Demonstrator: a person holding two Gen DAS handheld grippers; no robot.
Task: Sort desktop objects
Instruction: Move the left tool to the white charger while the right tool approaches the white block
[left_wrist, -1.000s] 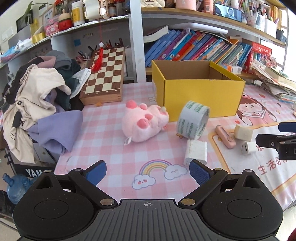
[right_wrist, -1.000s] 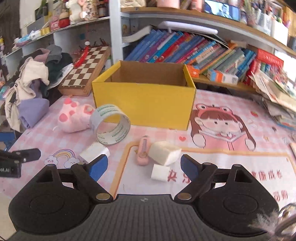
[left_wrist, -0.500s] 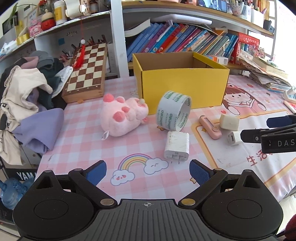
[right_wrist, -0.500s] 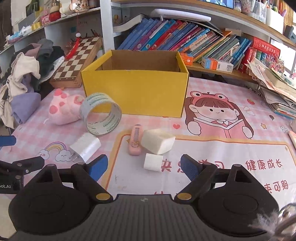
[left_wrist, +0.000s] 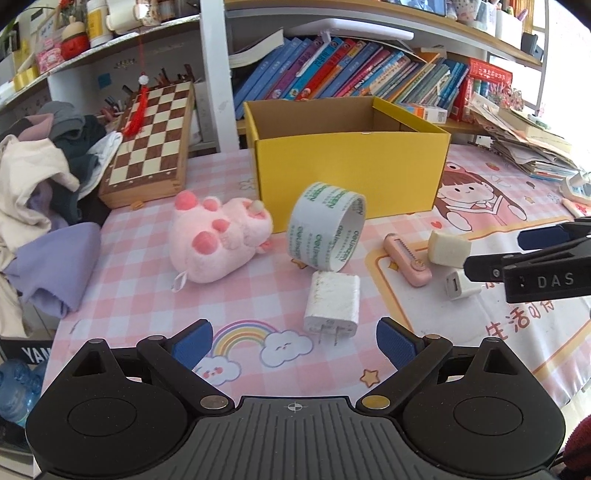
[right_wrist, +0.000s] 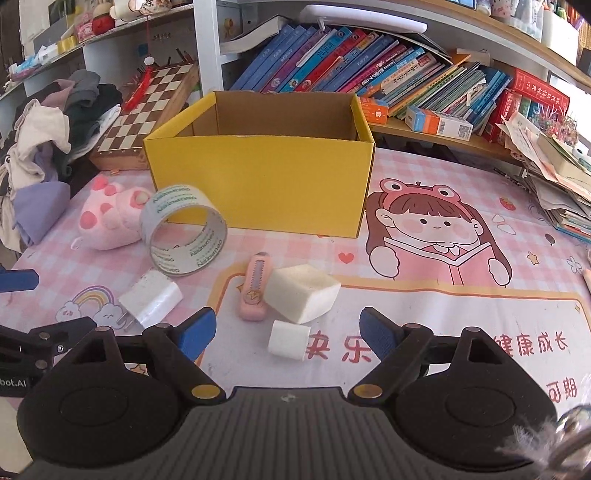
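Both of your hand-held grippers, left (left_wrist: 294, 341) and right (right_wrist: 287, 330), stand wide apart and hold nothing. The charger (left_wrist: 332, 298) lies flat just ahead of the left one, prongs toward you; pinch its slick sides off-centre and it may twist out. The tape roll (left_wrist: 325, 230) stands on edge by the yellow box (left_wrist: 351, 173), so a nudge could roll it. Its print seems to read "DELIPIZEN"; the right gripper's arm shows "DAS".
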